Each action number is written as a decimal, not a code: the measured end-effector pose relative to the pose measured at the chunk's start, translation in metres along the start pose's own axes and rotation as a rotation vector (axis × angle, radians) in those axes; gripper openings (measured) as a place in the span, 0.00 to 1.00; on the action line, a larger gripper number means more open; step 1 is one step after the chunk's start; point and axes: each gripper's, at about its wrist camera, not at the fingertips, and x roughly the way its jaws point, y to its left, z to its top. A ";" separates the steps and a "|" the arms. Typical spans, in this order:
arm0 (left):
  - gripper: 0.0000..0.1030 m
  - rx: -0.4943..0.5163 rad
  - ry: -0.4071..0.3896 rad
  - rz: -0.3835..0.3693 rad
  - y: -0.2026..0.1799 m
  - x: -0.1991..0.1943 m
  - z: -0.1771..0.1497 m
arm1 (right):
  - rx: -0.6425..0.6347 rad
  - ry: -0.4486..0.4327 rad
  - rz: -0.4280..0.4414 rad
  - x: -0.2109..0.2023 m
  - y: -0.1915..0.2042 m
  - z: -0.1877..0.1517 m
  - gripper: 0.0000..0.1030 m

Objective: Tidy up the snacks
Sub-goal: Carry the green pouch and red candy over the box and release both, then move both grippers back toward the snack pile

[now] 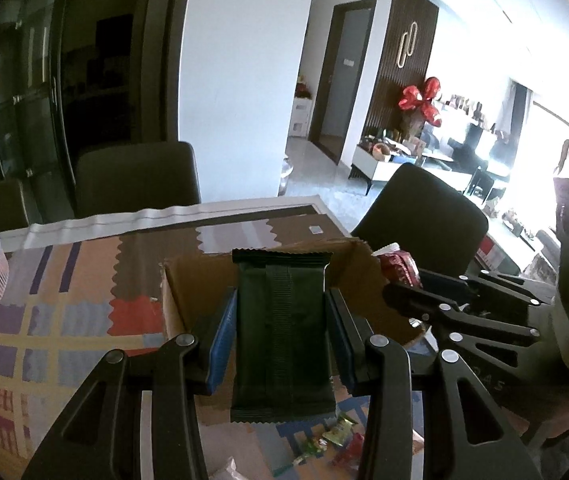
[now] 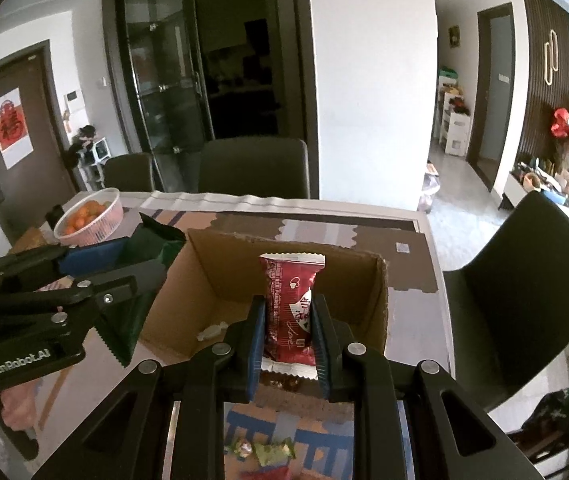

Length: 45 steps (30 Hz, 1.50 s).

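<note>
My left gripper (image 1: 281, 328) is shut on a dark green snack packet (image 1: 282, 320), held upright just in front of an open cardboard box (image 1: 188, 292). It also shows at the left of the right wrist view (image 2: 124, 264) with the green packet (image 2: 148, 248) beside the box's left wall. My right gripper (image 2: 287, 334) is shut on a red snack packet (image 2: 290, 312), held upright over the near edge of the cardboard box (image 2: 372, 300). A small white wrapped candy (image 2: 212, 331) lies on the box floor. The right gripper shows at the right of the left wrist view (image 1: 404, 286) with the red packet (image 1: 398, 266).
A patterned cloth covers the table (image 1: 64, 280). A pink basket of oranges (image 2: 90, 216) stands at the far left. Loose wrapped candies (image 2: 268, 450) lie on the near edge of the table. Dark chairs (image 2: 254, 168) stand behind and to the right (image 2: 524, 280).
</note>
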 end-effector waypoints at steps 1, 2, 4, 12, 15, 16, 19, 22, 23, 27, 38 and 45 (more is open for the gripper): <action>0.42 0.001 0.006 0.002 0.000 0.003 0.000 | 0.004 0.004 0.000 0.002 -0.002 0.000 0.22; 0.42 0.000 0.016 0.004 0.001 0.009 0.001 | 0.007 0.012 0.000 0.007 -0.003 0.001 0.22; 0.42 0.000 0.029 0.009 0.003 0.016 0.002 | 0.010 0.023 -0.003 0.012 -0.005 0.001 0.22; 0.49 0.039 0.050 0.062 0.003 0.032 -0.002 | 0.025 0.055 -0.050 0.032 -0.009 0.001 0.32; 0.56 0.046 0.036 0.075 0.002 0.026 -0.005 | 0.038 0.047 -0.082 0.025 -0.009 -0.003 0.46; 0.56 0.045 0.032 0.081 0.001 0.023 -0.006 | 0.031 0.043 -0.085 0.021 -0.008 -0.005 0.46; 0.59 0.044 0.016 0.076 -0.004 0.010 -0.012 | 0.022 0.037 -0.095 0.011 -0.006 -0.010 0.48; 0.59 0.051 -0.005 0.083 -0.008 -0.003 -0.016 | 0.020 0.017 -0.105 -0.004 -0.004 -0.016 0.51; 0.59 0.056 -0.012 0.077 -0.010 -0.008 -0.018 | 0.019 0.007 -0.114 -0.012 -0.002 -0.019 0.52; 0.61 0.068 -0.034 0.070 -0.019 -0.025 -0.025 | 0.019 -0.027 -0.119 -0.032 -0.002 -0.026 0.54; 0.62 0.125 -0.071 0.068 -0.048 -0.062 -0.059 | 0.051 -0.050 -0.101 -0.069 -0.006 -0.061 0.58; 0.63 0.176 -0.036 0.065 -0.061 -0.064 -0.083 | 0.085 -0.018 -0.110 -0.074 -0.011 -0.089 0.58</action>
